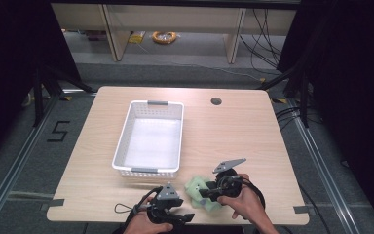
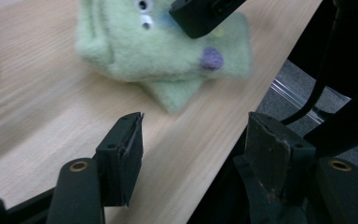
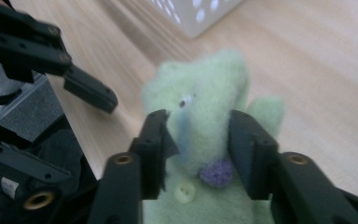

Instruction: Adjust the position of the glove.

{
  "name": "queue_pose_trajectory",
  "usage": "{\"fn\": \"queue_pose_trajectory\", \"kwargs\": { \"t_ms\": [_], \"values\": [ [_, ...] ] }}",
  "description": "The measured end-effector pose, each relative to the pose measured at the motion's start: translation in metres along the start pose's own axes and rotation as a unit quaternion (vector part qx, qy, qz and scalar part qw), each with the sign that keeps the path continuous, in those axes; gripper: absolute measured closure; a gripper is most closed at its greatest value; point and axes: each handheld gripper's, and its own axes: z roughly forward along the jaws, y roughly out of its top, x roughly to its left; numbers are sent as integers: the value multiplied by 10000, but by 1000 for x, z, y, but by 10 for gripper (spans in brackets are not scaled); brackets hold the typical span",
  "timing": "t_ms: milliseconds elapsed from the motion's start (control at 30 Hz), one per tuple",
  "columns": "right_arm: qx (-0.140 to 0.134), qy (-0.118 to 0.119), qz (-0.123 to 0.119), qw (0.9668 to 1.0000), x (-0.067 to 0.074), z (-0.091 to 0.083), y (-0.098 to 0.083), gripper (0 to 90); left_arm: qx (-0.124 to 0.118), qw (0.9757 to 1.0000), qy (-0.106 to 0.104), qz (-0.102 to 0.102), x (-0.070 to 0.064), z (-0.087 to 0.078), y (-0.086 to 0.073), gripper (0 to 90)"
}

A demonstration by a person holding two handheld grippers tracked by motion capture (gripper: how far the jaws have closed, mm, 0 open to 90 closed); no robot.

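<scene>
A light green plush toy (image 1: pixel 194 186) with small eyes, a purple spot and a button lies near the table's front edge. My right gripper (image 1: pixel 206 193) reaches over it from the right. In the right gripper view the toy (image 3: pixel 200 88) sits between that gripper's (image 3: pixel 198 135) jaws, which stand apart on either side of its middle without squeezing it. My left gripper (image 1: pixel 186 217) is at the front edge, just left of the toy. In the left gripper view the jaws of the left gripper (image 2: pixel 196 126) are open and empty, with the toy (image 2: pixel 163 51) a short way ahead.
A white perforated basket (image 1: pixel 122 136) with nothing in it stands on the wooden table (image 1: pixel 233 136), behind and left of the toy. A round cable hole (image 1: pixel 216 101) is at the back right. The table's front edge runs right under both hands.
</scene>
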Motion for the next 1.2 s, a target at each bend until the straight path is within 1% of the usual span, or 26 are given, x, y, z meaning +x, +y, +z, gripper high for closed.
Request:
{"fn": "queue_pose_trajectory", "kwargs": {
  "t_ms": [67,100,167,200,233,267,300,333,367,433,500,533,567,600,633,733,767,800,867,900,933,1000,1033,1067,1100,1200],
  "values": [
    [-133,45,-245,9996,-5,-16,6,572,-51,10000,-44,6,-4,1,1,374],
    [-133,45,-245,9996,-5,-16,6,572,-25,9999,-29,132,-4,1,1,374],
    [-305,-29,-413,9987,-10,-26,11,575,-78,9999,-85,61,-10,4,2,376],
    [-315,-78,-531,9981,-13,-28,14,576,-37,9998,-109,150,-10,5,4,377],
    [-257,-112,-499,9984,-14,-29,17,576,-1,9998,-73,193,-11,6,4,376],
    [-276,-187,-602,9976,-16,-29,20,576,-42,9999,-101,79,-15,9,5,374],
    [-236,-181,-735,9968,-17,-25,25,575,-43,9999,-76,83,-16,11,6,371],
    [-155,-192,-1007,9946,-17,-18,32,577,-35,9999,-107,84,-18,13,7,368],
    [-155,-192,-1007,9946,-17,-18,32,577,-47,9998,-127,154,-19,14,8,368],
    [-53,-130,-1174,9930,-16,-8,40,578,-44,9999,12,156,-23,18,10,364],
    [89,-71,-1228,9924,-15,2,47,575,-56,9998,6,192,-28,22,12,359],
    [145,15,-1319,9912,-15,7,50,570,-47,9995,-27,297,-28,23,13,357],
    [213,108,-1355,9905,-15,12,53,564,-58,9996,-37,258,-30,24,13,355],
    [233,167,-1319,9908,-15,16,55,564,-40,9996,-22,283,-30,25,14,355],
    [299,202,-1323,9905,-16,20,57,554,-52,9998,3,167,-31,26,13,354],
    [536,324,-1270,9899,-19,29,58,551,-45,9998,-1,208,-30,26,13,353],
    [628,332,-1258,9895,-21,32,57,551,-28,9996,16,287,-29,25,13,353],
    [634,340,-1233,9898,-22,34,55,554,-77,9998,11,165,-29,24,13,353],
    [735,389,-1148,9899,-27,35,51,619,-52,9997,28,217,-28,24,13,353],
    [696,430,-1165,9898,-29,36,50,692,-31,9996,46,270,-27,23,13,353],
    [721,509,-1026,9908,-32,34,47,801,-39,9996,26,264,-27,24,13,353],
    [687,495,-1059,9908,-33,33,47,821,-31,9997,27,258,-28,24,12,353],
    [635,444,-994,9920,-33,30,46,834,-33,9996,34,263,-28,24,12,353],
    [530,418,-1008,9926,-33,27,47,841,-25,9999,37,160,-29,25,12,353],
    [509,311,-935,9938,-32,22,47,845,-15,9996,28,276,-28,25,12,353],
    [234,271,-710,9968,-32,7,46,851,-18,9994,106,314,-29,24,13,353]
  ]
}}
